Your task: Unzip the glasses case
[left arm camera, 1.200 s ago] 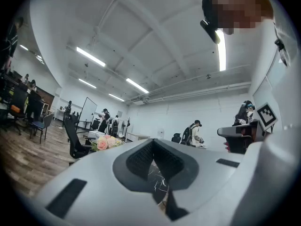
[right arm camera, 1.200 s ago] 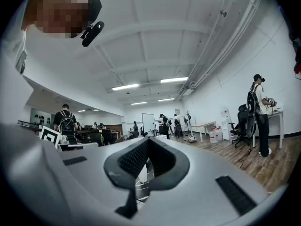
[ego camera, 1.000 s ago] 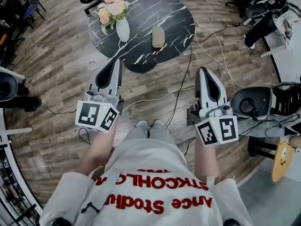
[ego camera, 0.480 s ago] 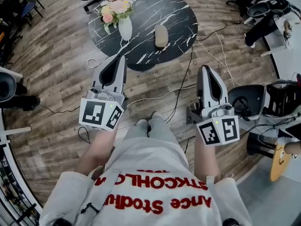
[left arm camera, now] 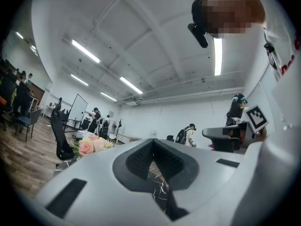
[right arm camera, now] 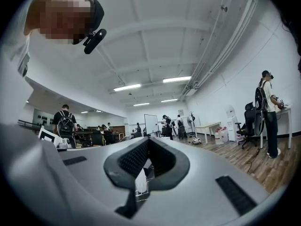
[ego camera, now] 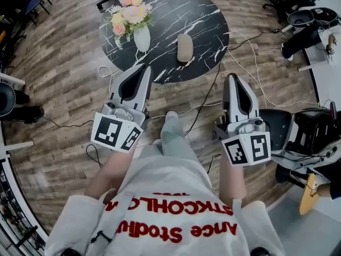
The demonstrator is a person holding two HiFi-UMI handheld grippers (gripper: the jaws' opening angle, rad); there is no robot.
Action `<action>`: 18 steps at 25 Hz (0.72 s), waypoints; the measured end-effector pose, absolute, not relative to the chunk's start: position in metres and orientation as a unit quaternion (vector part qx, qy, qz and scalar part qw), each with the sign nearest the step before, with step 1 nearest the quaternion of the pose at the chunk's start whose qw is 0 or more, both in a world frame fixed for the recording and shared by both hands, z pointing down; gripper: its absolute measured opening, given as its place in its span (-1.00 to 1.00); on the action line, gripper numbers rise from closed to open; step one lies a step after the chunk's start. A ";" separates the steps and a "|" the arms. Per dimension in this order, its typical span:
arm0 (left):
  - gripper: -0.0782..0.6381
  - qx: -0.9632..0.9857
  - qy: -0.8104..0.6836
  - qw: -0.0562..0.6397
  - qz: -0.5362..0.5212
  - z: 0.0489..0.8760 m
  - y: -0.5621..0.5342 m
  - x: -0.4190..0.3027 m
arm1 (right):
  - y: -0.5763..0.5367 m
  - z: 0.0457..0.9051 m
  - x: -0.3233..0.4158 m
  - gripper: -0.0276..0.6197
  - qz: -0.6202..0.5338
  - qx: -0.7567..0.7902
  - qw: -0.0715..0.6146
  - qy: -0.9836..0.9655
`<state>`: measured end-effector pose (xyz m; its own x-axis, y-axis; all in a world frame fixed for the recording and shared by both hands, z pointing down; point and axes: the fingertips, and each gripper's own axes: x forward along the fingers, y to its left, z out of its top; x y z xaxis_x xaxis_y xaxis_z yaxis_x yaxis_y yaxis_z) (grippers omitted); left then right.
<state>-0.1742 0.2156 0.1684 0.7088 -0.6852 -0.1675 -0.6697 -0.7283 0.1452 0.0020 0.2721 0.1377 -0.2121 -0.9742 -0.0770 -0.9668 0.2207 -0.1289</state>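
While the left gripper [ego camera: 144, 68] and right gripper [ego camera: 232, 79] hang closed and empty, the glasses case [ego camera: 185, 47] lies on the table [ego camera: 209, 14], well ahead. A careless left reach could topple the vase [ego camera: 141, 38] standing near it.

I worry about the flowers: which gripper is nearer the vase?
Left. The left gripper is just below the vase in the head view; the right gripper is farther, lower right.
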 end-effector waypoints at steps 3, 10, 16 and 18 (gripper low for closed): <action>-0.78 0.923 -0.375 0.032 -0.083 0.173 0.189 -0.151 | 0.240 0.136 0.018 -0.87 -0.025 -0.616 0.067 0.784; -0.78 0.921 -0.384 0.007 -0.063 0.168 0.124 -0.102 | 0.159 0.137 0.054 -0.87 -0.033 -0.590 0.061 0.805; -0.78 0.914 -0.403 -0.006 -0.049 0.167 0.083 -0.070 | 0.110 0.153 0.076 -0.87 -0.055 -0.567 0.060 0.819; -0.78 0.913 -0.405 -0.007 -0.044 0.169 0.073 -0.061 | 0.099 0.158 0.082 -0.87 -0.062 -0.564 0.059 0.821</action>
<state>-0.0608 0.0734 0.1685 0.6673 -0.7398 -0.0862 -0.7411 -0.6710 0.0222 0.0818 0.0992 0.1583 -0.3557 -0.9342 -0.0270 -0.9194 0.3549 -0.1694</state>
